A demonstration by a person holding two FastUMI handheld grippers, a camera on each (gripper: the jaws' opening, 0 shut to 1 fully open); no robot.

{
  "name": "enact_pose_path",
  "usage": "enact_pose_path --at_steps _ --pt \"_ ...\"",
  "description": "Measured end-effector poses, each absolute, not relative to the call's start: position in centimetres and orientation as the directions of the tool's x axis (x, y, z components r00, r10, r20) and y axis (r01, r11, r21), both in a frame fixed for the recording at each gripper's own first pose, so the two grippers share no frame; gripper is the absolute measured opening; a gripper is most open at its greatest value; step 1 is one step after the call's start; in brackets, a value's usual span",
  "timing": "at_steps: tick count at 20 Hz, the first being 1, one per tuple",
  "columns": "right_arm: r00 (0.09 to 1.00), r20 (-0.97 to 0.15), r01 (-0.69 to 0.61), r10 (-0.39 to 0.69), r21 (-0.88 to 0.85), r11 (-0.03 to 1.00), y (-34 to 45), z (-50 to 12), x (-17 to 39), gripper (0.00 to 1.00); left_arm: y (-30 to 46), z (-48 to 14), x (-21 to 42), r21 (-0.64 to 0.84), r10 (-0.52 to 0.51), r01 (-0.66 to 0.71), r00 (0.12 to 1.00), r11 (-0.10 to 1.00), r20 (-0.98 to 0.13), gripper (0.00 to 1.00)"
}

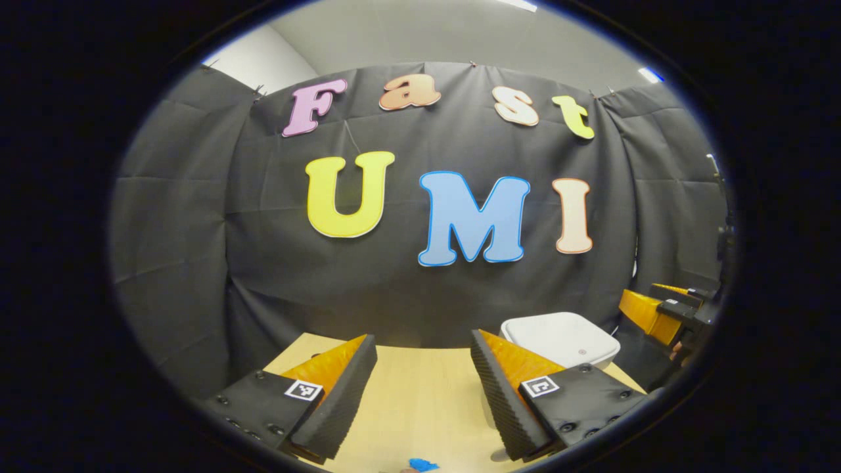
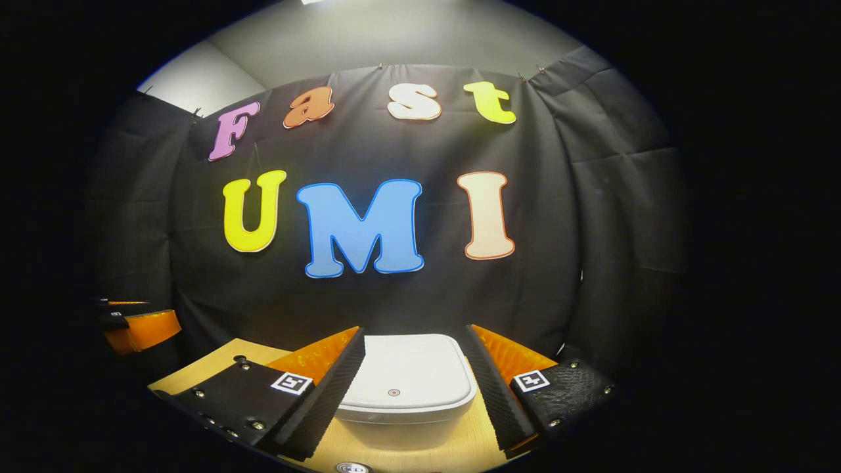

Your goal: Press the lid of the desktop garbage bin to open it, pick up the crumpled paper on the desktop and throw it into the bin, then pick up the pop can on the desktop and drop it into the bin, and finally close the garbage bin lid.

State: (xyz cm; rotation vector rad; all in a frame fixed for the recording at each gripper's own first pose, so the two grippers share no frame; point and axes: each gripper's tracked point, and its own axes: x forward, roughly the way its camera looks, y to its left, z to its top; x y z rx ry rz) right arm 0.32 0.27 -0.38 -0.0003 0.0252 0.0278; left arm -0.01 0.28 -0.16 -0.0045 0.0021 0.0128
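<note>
Your right gripper point(image 2: 415, 387) has its fingers spread and empty, with the bin point(image 2: 407, 381) just ahead between them, lid point(image 2: 406, 364) down; press off the small button mark point(image 2: 393, 392) and the lid may stay latched, or the bin may skid on the surface point(image 2: 197, 374); your left gripper point(image 1: 424, 387) is open too, holding nothing, bin beyond its right finger; a blue scrap point(image 1: 422, 464) lies below those fingers.

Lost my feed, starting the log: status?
Left gripper open, empty, over the table. Right gripper open, facing the bin. Lid shut. Nothing between.
</note>
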Motion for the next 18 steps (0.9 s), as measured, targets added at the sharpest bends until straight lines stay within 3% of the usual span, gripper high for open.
enact_pose_path --at_steps 4,5,7,8,10,12,13,15,16,17,18 --pt "0.998 -0.043 -0.037 0.037 -0.002 0.999 0.6 -0.9 0.8 0.96 0.3 -0.4 0.1 -0.004 0.012 -0.012 1.000 1.000 -0.005 0.96" --pt "0.998 -0.054 -0.039 0.039 0.000 0.999 0.8 -1.0 1.1 1.00 0.2 -0.2 0.2 -0.002 0.013 -0.013 1.000 1.000 -0.006 0.96" --pt "0.995 -0.080 -0.050 0.051 0.008 0.999 1.0 -1.6 2.1 0.81 0.2 -0.3 0.4 0.001 0.013 -0.013 1.000 1.000 -0.007 0.96" --pt "0.994 -0.095 -0.056 0.056 0.009 0.998 1.2 -2.2 2.3 0.76 0.2 -0.4 0.4 0.001 0.013 -0.013 1.000 1.000 -0.008 0.96" --pt "0.989 -0.132 -0.071 0.071 0.010 0.997 1.4 -3.4 2.9 0.50 0.2 -0.4 0.6 0.000 0.013 -0.013 1.000 1.000 -0.012 0.96" --pt "0.983 -0.170 -0.070 0.071 0.014 0.997 1.5 -4.4 3.5 0.42 0.4 -0.7 0.9 -0.001 0.015 -0.015 1.000 1.000 -0.017 0.96" --pt "0.979 -0.186 -0.084 0.087 0.025 0.996 1.8 -4.8 3.5 0.20 0.5 -0.8 1.2 -0.001 0.016 -0.016 1.000 1.000 -0.019 0.96" --pt "0.967 -0.232 -0.099 0.104 0.033 0.995 2.2 -6.3 4.3 0.19 0.8 -0.9 1.6 -0.002 0.020 -0.020 1.000 1.000 -0.023 0.95" --pt "0.969 -0.242 -0.057 0.059 0.017 0.998 1.6 -7.2 4.6 0.19 0.8 -1.0 1.8 -0.001 0.021 -0.021 0.999 1.000 -0.026 0.96" --pt "0.969 -0.242 -0.052 0.057 0.026 0.998 1.0 -6.5 3.9 0.00 1.0 -1.1 2.0 0.000 0.023 -0.023 0.999 1.000 -0.028 0.95" --pt "0.964 -0.261 -0.049 0.057 0.038 0.998 1.2 -7.9 5.1 0.06 1.1 -1.1 2.2 0.002 0.026 -0.026 0.999 1.000 -0.028 0.95"
